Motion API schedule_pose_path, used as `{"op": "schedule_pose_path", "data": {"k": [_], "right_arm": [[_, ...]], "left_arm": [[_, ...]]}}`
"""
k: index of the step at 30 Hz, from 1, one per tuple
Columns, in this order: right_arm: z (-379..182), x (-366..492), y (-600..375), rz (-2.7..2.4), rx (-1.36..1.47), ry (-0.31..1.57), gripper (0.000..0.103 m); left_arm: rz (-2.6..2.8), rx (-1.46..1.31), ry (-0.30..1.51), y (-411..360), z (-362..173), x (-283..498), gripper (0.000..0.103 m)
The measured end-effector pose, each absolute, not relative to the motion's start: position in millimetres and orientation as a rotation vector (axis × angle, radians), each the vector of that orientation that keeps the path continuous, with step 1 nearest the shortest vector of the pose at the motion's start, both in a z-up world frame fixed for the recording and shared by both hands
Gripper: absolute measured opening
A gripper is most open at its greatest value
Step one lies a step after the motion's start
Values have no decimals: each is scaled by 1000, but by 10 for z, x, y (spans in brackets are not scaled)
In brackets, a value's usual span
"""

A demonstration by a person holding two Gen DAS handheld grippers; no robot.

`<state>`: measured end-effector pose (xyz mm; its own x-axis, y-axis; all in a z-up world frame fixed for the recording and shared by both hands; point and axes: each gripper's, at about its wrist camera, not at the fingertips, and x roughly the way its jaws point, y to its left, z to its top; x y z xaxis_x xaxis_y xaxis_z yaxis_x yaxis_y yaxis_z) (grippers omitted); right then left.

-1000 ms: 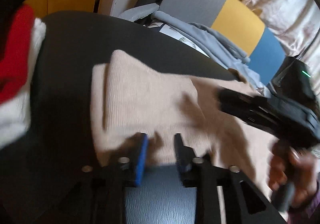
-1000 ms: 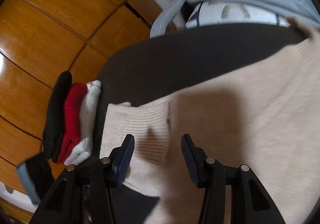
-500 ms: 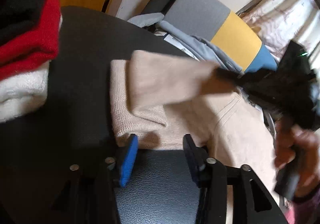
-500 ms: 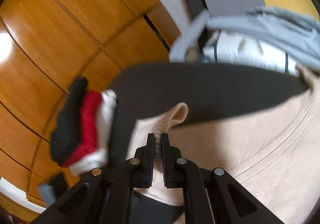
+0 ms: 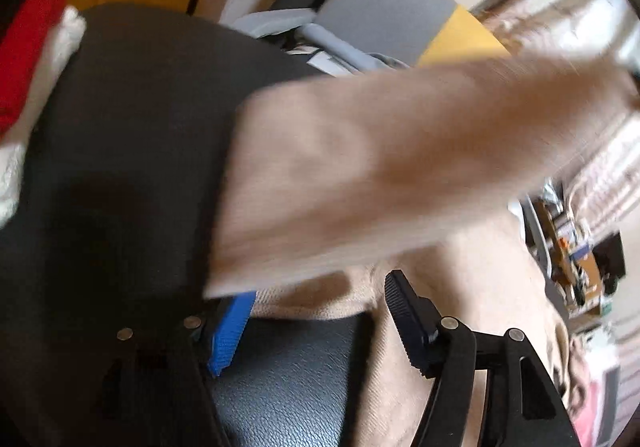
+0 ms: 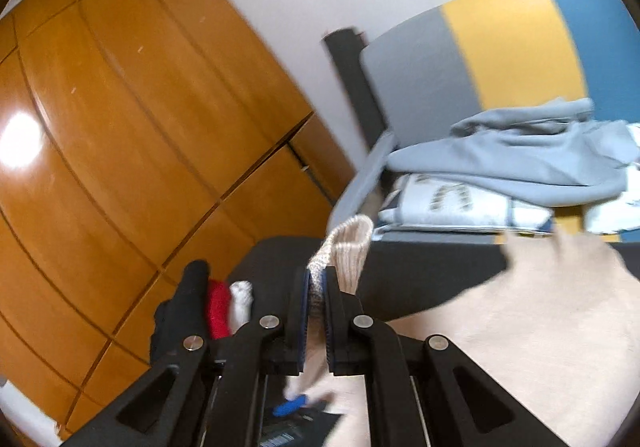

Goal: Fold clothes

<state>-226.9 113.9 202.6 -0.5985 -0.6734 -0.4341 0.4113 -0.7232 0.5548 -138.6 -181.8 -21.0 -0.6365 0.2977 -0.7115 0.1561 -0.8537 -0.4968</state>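
A beige knit sweater (image 5: 460, 275) lies on a black table (image 5: 140, 119). My right gripper (image 6: 317, 287) is shut on the ribbed cuff (image 6: 348, 243) of its sleeve and holds it lifted above the table. In the left wrist view the lifted sleeve (image 5: 380, 151) stretches, blurred, across the sweater toward the upper right. My left gripper (image 5: 316, 319) is open and empty at the sweater's near edge, with one blue pad (image 5: 230, 331) beside the cloth. The sweater's body also shows in the right wrist view (image 6: 520, 327).
A folded stack of black, red and white clothes (image 6: 218, 307) sits at the table's left edge, also in the left wrist view (image 5: 28, 59). A grey, yellow and blue chair (image 6: 500, 59) behind the table holds a grey garment (image 6: 520, 159). Wooden cabinet doors (image 6: 120, 127) stand to the left.
My right gripper closed on the sleeve cuff and has lifted it up and across the sweater. My left gripper stayed open at the sweater's near edge.
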Motion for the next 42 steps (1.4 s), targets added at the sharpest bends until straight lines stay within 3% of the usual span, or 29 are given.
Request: {"op": "schedule_pose_path", "data": {"k": [1,8,11,12,13,23,24,25,26,31,38,42], "right_arm": [[2005,-2243,1299,-2320,849,-560,2],[1425,-2205,2259,-2405,997,-722,1],[1050,-2198,2316,-2364,1116,-704,9],[908,-2200,2272,-2347,1161,-684,14],[771,-2203,2227,-2331,1204,-665,26],[-23,-2280,1775,-2322,1441,-539,30],[-5,-2260,1709,-2351,1424,-478,30],[7,-2241,1673,-2363,1410,-416,23],[58,-2236,1669,-2364,1386,-406,7],[341,-2196,1678,-2384,1261,-372,6],[1012,-2141,2114,-2559,1049,-502,6],[1151,-2122,2506,-2663,1025,-517,6]], "left_arm": [[2634,-1298,-822,-1824,-208,-1383,68],[2603,-1302,-643,-1603,-188,-1334,73],[2608,-1298,-620,-1542,-202,-1307,75],[2616,-1297,-618,-1526,-206,-1307,76],[2625,-1296,-615,-1510,-209,-1307,76],[2630,-1306,-656,-1489,-223,-1335,78],[2628,-1305,-665,-1489,-228,-1342,78],[2628,-1304,-672,-1483,-228,-1350,78],[2626,-1303,-677,-1476,-227,-1356,78],[2622,-1289,-625,-1399,-173,-1336,78],[2644,-1244,-453,-1228,-112,-1271,79],[2621,-1252,-469,-1226,-119,-1256,79]]}}
